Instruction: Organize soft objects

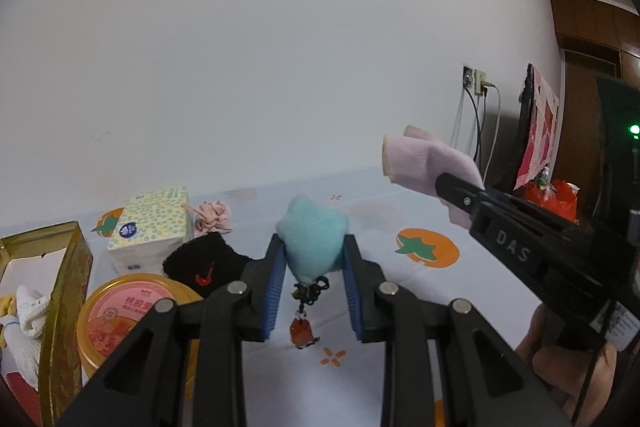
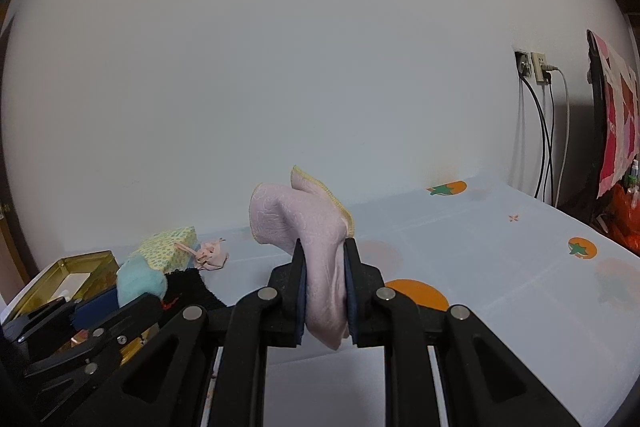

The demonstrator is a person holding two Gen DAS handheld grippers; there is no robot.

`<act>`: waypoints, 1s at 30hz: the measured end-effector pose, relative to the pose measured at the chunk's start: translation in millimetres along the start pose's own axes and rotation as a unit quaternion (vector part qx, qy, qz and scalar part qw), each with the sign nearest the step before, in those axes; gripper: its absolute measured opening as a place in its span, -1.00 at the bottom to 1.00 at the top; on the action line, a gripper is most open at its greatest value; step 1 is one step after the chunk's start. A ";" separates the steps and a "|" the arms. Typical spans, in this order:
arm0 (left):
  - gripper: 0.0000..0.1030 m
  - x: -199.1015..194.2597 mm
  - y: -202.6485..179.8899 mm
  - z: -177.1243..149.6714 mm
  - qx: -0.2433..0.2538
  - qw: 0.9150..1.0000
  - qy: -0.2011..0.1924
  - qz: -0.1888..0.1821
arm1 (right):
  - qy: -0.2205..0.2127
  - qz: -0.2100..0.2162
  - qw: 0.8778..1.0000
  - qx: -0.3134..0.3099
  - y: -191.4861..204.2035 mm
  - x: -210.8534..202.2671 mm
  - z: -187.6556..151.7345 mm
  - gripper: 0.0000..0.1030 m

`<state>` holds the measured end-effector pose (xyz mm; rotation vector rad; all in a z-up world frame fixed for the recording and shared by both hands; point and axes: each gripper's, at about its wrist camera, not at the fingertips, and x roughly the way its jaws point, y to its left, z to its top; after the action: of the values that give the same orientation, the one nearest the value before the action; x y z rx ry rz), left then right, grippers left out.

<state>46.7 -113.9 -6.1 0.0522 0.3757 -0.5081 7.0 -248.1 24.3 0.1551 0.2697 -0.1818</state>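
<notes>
"DAS" on right tongs (image 1: 460, 193)

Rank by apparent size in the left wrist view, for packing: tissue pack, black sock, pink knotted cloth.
1. tissue pack
2. black sock, nearly as big but nearer the camera, so unsure
3. pink knotted cloth, clearly smallest

One teal star plush (image 1: 311, 239), one lilac cloth (image 2: 310, 243), two grippers.
</notes>
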 end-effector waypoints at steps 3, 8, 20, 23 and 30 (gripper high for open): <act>-0.49 -0.5 3.6 -0.1 -0.005 1.000 0.001 0.000 | -0.004 0.000 1.000 -0.003 5.7 -5.7 -1.7 -0.66; -0.49 -2.0 4.6 -0.4 -0.006 1.000 0.000 0.000 | -0.011 0.001 1.000 -0.006 14.8 -14.4 -4.0 -0.66; -0.49 -14.1 16.3 -3.9 -0.016 1.000 -0.004 -0.004 | -0.018 0.010 1.000 -0.005 28.2 -27.8 -9.1 -0.66; -0.49 -20.2 19.2 -5.7 -0.015 1.000 -0.007 -0.008 | -0.022 0.006 1.000 0.000 30.7 -31.3 -10.2 -0.66; -0.49 -43.3 25.0 -10.2 -0.008 0.999 -0.025 -0.020 | -0.028 0.017 0.999 0.008 42.9 -39.3 -13.5 -0.66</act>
<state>20.4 -70.5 -0.9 0.0161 0.3318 -0.5441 -25.1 -197.9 27.8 0.1708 0.2096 -0.1542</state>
